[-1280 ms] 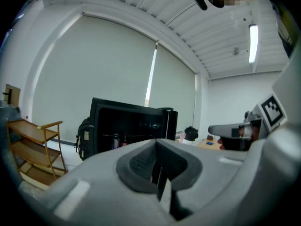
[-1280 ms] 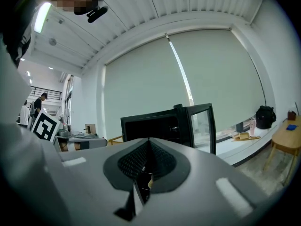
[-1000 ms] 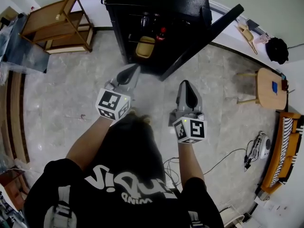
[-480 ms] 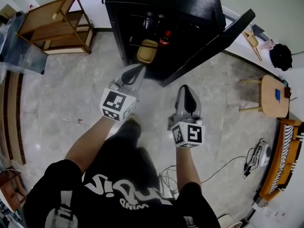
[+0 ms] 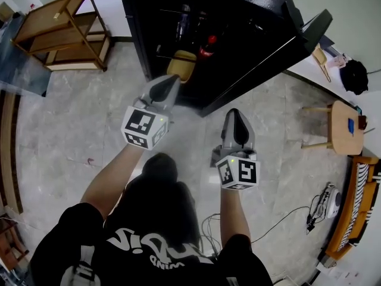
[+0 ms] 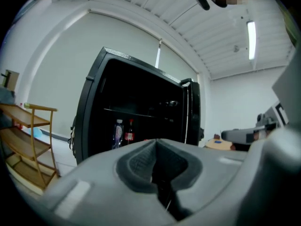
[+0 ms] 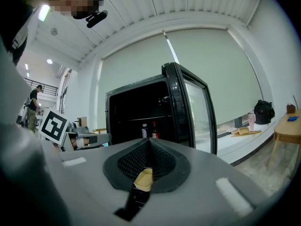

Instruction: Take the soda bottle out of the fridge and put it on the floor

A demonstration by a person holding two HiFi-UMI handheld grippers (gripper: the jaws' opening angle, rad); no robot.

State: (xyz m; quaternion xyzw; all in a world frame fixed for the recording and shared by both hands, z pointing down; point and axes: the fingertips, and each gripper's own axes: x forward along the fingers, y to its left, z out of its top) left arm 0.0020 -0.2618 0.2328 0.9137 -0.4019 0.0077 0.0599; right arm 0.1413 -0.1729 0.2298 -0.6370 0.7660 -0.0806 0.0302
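Observation:
A black fridge (image 5: 238,16) stands open in front of me. On its shelf a red-capped soda bottle (image 5: 207,45) stands beside a clear water bottle (image 5: 183,18), with a yellow container (image 5: 181,64) lower at the front. The left gripper view shows the soda bottle (image 6: 129,132) to the right of the water bottle (image 6: 117,133). My left gripper (image 5: 168,82) is shut and empty, with its tip just short of the yellow container. The right gripper (image 5: 236,113) is also shut, farther back over the floor. In its own view the right gripper (image 7: 148,147) points level at the soda bottle (image 7: 153,130).
The fridge door (image 5: 297,37) swings out to the right. A wooden shelf rack (image 5: 59,31) stands left of the fridge. At right are a round wooden table (image 5: 345,124), a black bag (image 5: 356,76) and an orange sofa (image 5: 354,201). A cable (image 5: 286,201) trails across the tiled floor.
Both grippers have sunk lower and edged toward the fridge, which now fills more of the head view. Their jaws stay shut.

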